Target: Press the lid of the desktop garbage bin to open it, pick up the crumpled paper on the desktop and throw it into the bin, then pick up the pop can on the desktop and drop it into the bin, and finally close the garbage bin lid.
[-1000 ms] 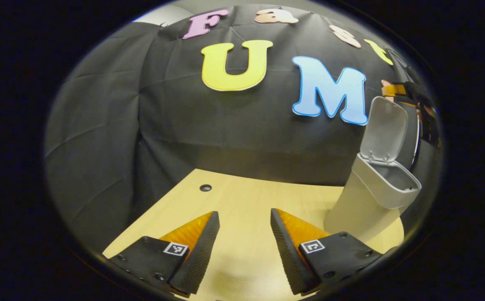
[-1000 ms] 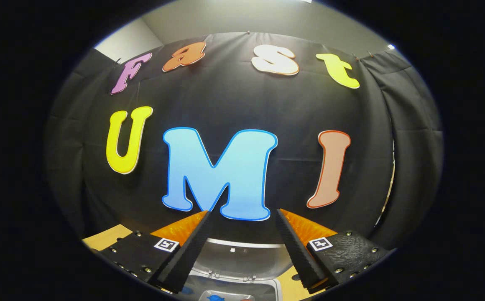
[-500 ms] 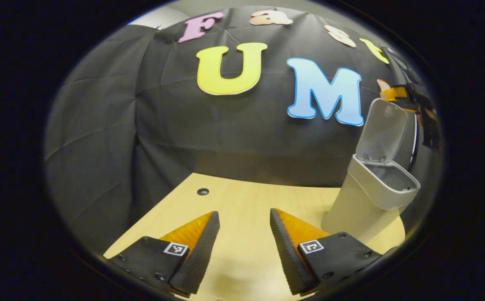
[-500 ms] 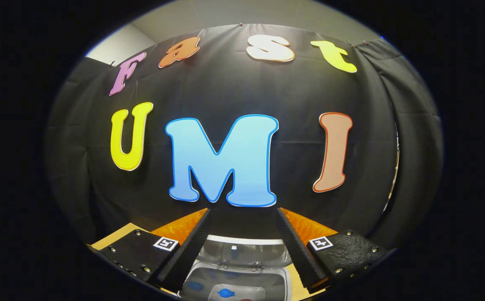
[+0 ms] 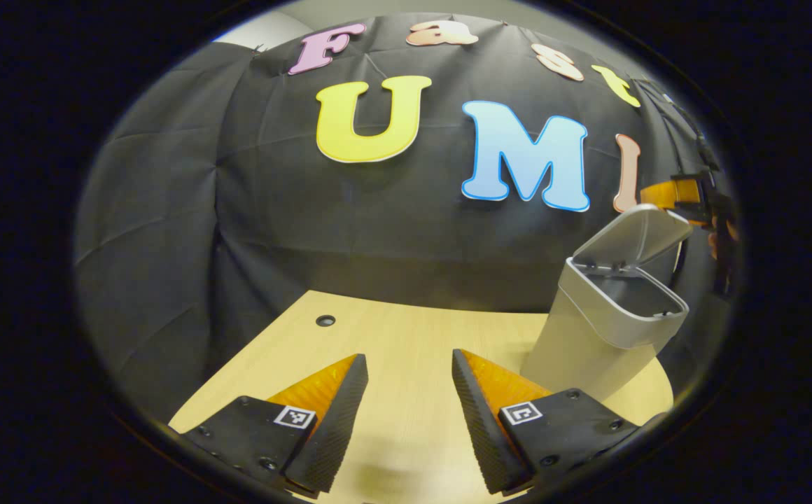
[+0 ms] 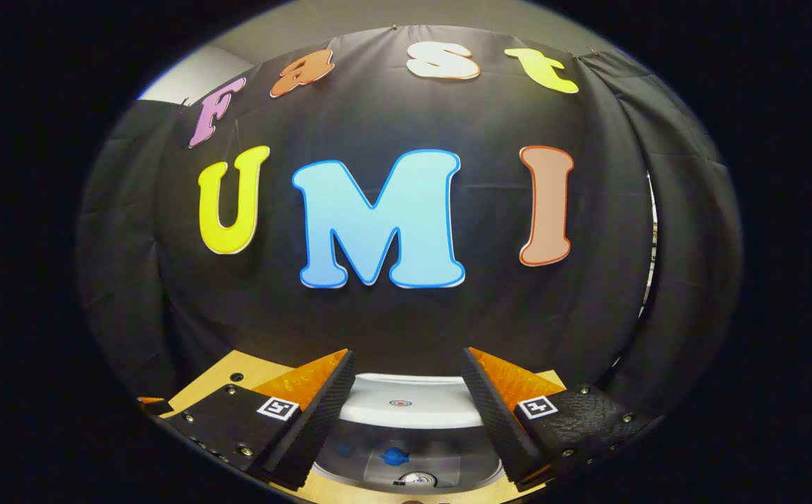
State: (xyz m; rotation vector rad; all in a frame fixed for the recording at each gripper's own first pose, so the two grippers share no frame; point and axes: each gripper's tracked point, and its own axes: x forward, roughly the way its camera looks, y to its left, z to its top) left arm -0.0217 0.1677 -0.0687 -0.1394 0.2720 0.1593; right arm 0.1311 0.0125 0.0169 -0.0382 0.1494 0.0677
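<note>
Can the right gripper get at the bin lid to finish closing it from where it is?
Probably yes. The right gripper hangs open just above the half-lowered lid of the bin, nothing between them.

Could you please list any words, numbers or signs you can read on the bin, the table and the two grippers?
Bin: no words readable.
Lid: one small round red mark, too small to read.
Inside the bin: a blue print, blurred, unreadable.
Left gripper and right gripper: square black-and-white code patches, no words.
Table: none.
</note>
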